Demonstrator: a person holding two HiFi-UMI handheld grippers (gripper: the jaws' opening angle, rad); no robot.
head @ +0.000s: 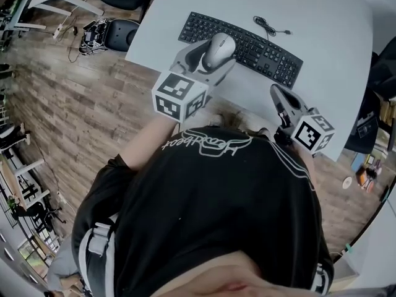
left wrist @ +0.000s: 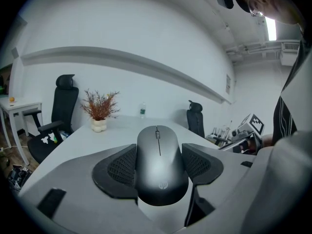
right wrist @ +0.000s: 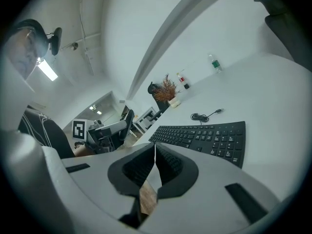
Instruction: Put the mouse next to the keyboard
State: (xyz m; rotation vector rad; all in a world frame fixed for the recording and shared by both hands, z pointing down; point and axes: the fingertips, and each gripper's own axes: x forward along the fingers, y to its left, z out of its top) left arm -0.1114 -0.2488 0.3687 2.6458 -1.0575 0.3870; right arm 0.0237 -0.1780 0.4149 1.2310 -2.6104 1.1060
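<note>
Reading the head view outward from the operator, we first meet the black shirt, which fills the lower frame. At 12 o'clock from it we find the left tongs, with their marker cube nearest the body. These tongs stand wide and hold the mouse. In the left gripper view both ribbed pads press on its flanks, with the wheel side up and the logo end toward the camera. The mouse is thus in the tongs. In the head view it overlaps the near edge of the keyboard, within its left half.

At 1 o'clock from the shirt we find the right tongs, over the near edge of the counter. Their jaws are narrowed until the pads meet along a thin seam, and nothing sits between them. They are apart from the keyboard, which lies at 11 o'clock of them.

Beyond the tongs, the keyboard lies slantwise on the counter. Its loosely coiled cable lies at 2 o'clock of the mouse. At 9 o'clock of the mouse we see a dark chair on the wooden floor.

Farthest out, in the left gripper view, we note these items:
- a dried plant at 10 o'clock of the mouse
- a bottle at 11 o'clock
- a high-backed chair at 1 o'clock
</note>
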